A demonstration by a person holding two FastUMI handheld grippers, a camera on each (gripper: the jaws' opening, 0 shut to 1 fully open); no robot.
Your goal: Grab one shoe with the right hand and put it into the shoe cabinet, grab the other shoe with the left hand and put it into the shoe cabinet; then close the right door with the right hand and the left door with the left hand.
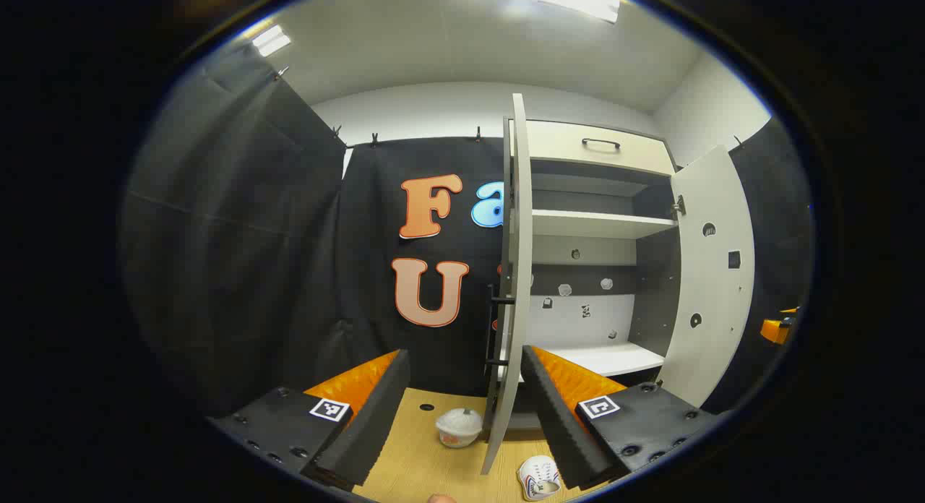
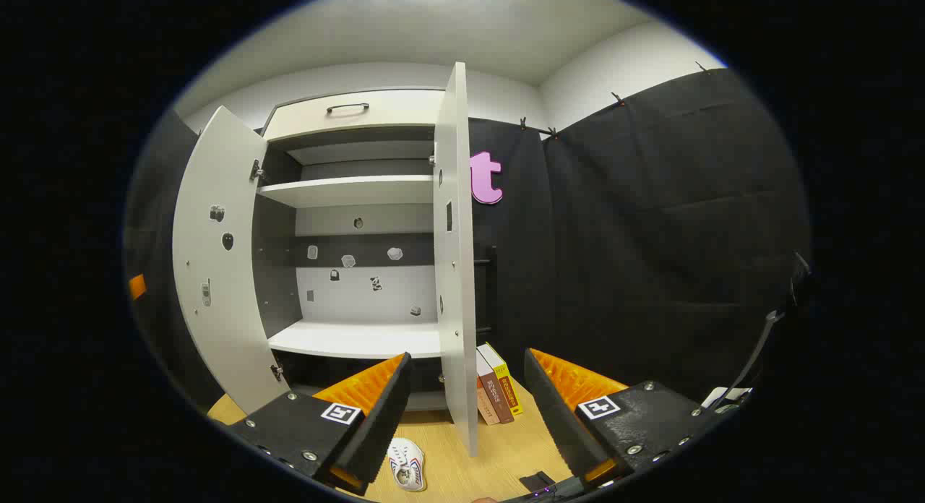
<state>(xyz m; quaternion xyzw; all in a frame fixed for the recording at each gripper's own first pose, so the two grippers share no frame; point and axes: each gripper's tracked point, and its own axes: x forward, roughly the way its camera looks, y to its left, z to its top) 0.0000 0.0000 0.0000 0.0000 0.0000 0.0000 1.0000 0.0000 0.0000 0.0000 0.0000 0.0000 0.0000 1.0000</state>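
Both grippers, left gripper and right gripper, spread wide and empty above the floor, shoe down by the open cabinet, first grab next, right gripper dropping low onto it

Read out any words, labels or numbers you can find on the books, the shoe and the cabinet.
Books: spine print too small to read.
Shoe: markings blurred, no readable brand.
Cabinet stickers: too small and blurred to read.
Square marker: black-and-white pattern, no words.
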